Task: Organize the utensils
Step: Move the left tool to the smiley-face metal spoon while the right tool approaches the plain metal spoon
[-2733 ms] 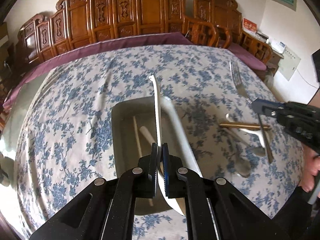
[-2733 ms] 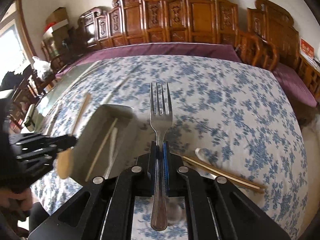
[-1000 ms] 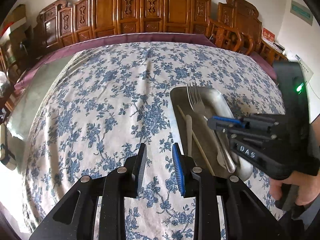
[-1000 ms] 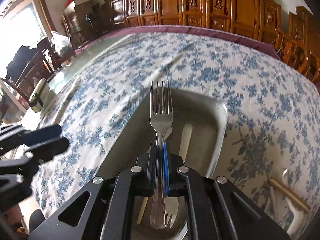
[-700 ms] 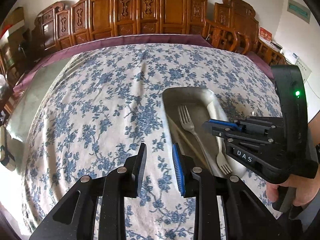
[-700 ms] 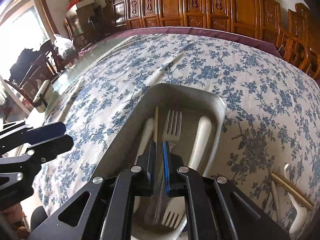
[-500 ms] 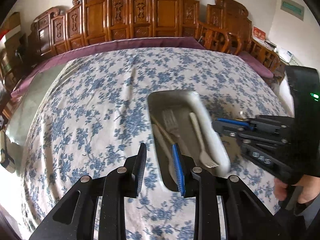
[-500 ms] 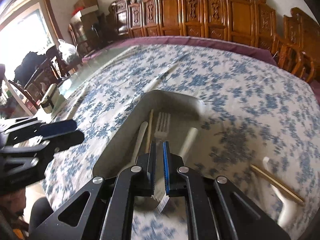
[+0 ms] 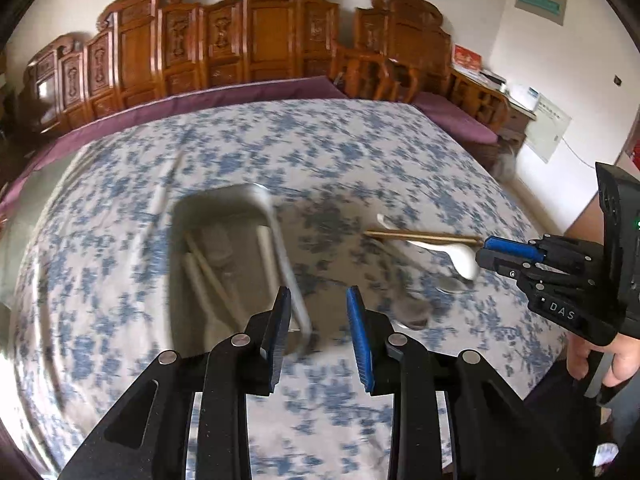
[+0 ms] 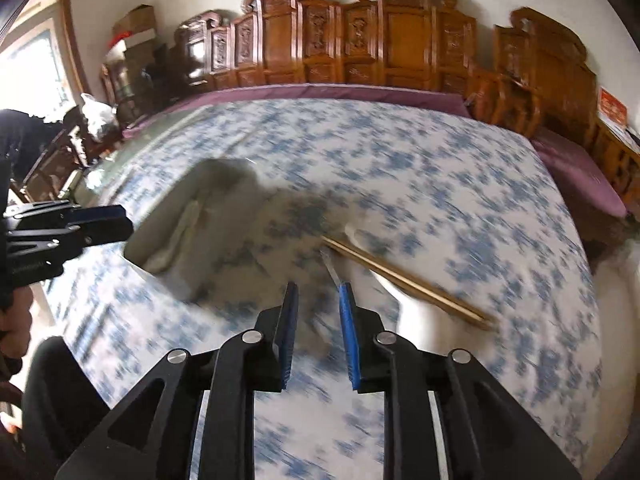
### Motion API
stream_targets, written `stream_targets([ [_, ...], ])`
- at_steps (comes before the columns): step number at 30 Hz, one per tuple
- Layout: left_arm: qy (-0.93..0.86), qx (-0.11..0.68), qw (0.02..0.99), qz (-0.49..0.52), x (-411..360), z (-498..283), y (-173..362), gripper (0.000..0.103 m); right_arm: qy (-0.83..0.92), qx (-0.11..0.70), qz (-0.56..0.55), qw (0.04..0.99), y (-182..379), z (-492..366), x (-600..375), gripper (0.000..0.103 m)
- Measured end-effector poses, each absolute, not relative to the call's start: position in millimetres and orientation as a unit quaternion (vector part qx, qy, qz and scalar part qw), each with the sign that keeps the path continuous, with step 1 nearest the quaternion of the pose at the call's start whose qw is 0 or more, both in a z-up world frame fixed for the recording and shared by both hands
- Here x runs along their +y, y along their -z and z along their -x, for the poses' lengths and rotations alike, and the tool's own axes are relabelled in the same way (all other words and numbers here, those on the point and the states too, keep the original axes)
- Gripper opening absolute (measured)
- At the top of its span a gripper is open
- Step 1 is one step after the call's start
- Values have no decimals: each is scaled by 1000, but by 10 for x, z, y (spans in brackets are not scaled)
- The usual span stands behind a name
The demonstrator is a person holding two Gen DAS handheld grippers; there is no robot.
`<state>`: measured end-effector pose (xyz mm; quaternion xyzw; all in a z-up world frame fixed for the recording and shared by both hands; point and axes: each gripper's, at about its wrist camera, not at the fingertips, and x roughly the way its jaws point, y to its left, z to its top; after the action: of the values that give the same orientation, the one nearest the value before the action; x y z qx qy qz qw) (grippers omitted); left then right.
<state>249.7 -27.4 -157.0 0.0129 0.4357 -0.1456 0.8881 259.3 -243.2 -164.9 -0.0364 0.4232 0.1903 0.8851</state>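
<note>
A metal tray (image 9: 182,248) holding a chopstick, a white spoon and a fork sits on the blue-flowered tablecloth; it also shows in the right wrist view (image 10: 208,188), blurred. To its right lie wooden chopsticks (image 9: 420,235) across a white spoon (image 9: 460,258), with a metal spoon (image 9: 414,312) nearer. In the right wrist view the chopsticks (image 10: 404,276) and white spoon (image 10: 416,312) lie just ahead of me. My left gripper (image 9: 320,332) is open and empty over the tray's near right corner. My right gripper (image 10: 318,332) is open and empty.
Carved wooden chairs (image 9: 256,40) line the table's far side. A purple undercloth (image 9: 200,98) edges the table. The right gripper body (image 9: 568,276) enters the left wrist view at right; the left gripper body (image 10: 60,228) enters the right wrist view at left.
The right gripper let the fork go into the tray, opened, and swung right toward the chopsticks and spoons. The left gripper, open since dropping its spoon, swung right too.
</note>
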Motion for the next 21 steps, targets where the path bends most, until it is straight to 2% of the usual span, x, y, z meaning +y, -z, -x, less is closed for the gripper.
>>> stream_targets([
  [8, 165, 466, 869, -36, -837, -2634, 1910, 27, -175, 438, 14, 882, 1943, -2568, -2895, 23],
  [21, 166, 523, 834, -62, -1410, -3151, 2531, 27, -182, 438, -9, 880, 2243, -2872, -2950, 23],
])
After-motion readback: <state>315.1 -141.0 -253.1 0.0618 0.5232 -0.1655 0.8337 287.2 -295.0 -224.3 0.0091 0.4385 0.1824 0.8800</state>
